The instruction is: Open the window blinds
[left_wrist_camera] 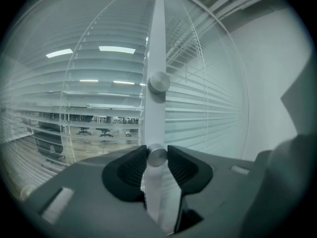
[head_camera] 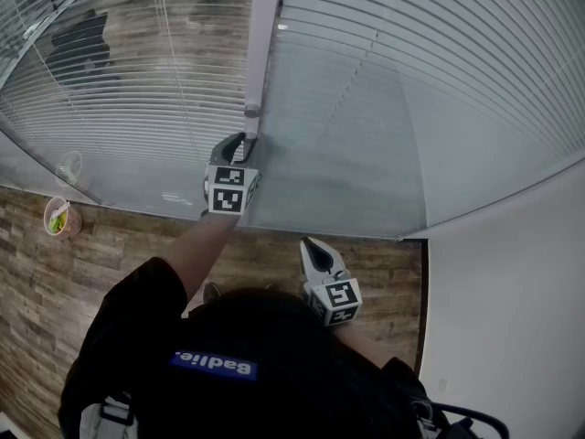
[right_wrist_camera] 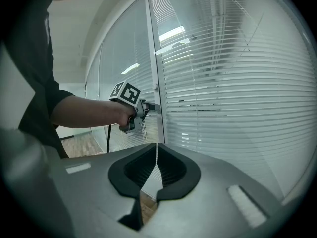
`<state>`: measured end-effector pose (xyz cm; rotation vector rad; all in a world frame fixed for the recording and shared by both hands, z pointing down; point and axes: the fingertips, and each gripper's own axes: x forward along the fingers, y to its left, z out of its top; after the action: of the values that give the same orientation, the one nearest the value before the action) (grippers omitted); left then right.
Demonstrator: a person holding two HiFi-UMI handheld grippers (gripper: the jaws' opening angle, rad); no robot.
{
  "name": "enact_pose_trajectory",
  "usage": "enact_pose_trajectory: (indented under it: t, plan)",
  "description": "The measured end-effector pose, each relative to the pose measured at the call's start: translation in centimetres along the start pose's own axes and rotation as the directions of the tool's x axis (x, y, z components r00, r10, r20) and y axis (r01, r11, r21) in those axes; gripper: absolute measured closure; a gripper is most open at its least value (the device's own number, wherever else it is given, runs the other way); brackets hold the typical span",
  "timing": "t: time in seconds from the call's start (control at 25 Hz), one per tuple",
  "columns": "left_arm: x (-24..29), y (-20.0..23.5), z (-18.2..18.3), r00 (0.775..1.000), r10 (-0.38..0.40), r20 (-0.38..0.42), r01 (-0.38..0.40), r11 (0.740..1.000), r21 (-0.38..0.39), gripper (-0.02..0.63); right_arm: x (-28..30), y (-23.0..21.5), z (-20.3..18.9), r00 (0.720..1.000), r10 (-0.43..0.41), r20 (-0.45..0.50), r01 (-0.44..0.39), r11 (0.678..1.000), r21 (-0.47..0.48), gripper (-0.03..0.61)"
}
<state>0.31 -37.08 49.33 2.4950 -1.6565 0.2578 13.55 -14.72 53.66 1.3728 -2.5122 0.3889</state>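
A white frame post (head_camera: 262, 35) runs between two glass panes with slatted blinds (head_camera: 411, 90) behind them. Two round metal knobs sit on the post. My left gripper (head_camera: 247, 141) reaches out to the post and is shut on the lower knob (left_wrist_camera: 157, 155), which the two black pads clamp from both sides in the left gripper view. The upper knob (left_wrist_camera: 159, 82) stands free above it. The left pane's slats (head_camera: 119, 80) let the office beyond show through; the right pane's slats look more closed. My right gripper (head_camera: 309, 243) hangs back near my body, shut with nothing in it (right_wrist_camera: 156, 157), and its view shows the left gripper (right_wrist_camera: 151, 106) at the post.
A white wall (head_camera: 512, 318) meets the glass at the right. A cup with something green in it (head_camera: 61, 216) stands on the wooden floor (head_camera: 55, 282) at the left, near the glass. Office chairs (head_camera: 82, 35) show beyond the panes.
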Motion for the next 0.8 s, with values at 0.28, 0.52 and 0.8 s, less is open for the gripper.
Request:
enact_pose_trajectory:
  t: [0.28, 0.52, 0.8]
  plan:
    - [0.1, -0.6, -0.6, 1.000, -0.013, -0.016, 0.017, 0.964, 0.264, 0.466, 0.0, 0.2, 0.1, 1.000, 0.011, 0.005, -0.011, 1.000, 0.004, 0.561]
    - [-0.4, -0.5, -0.4, 1.000, -0.009, 0.003, 0.006, 0.835, 0.551, 0.420, 0.0, 0.3, 0.0, 1.000, 0.016, 0.006, -0.016, 1.000, 0.014, 0.561]
    - [-0.3, 0.2, -2.2, 0.998, -0.026, -0.054, 0.041, 0.953, 0.299, 0.426, 0.2, 0.7, 0.0, 1.000, 0.023, 0.007, -0.023, 1.000, 0.011, 0.561]
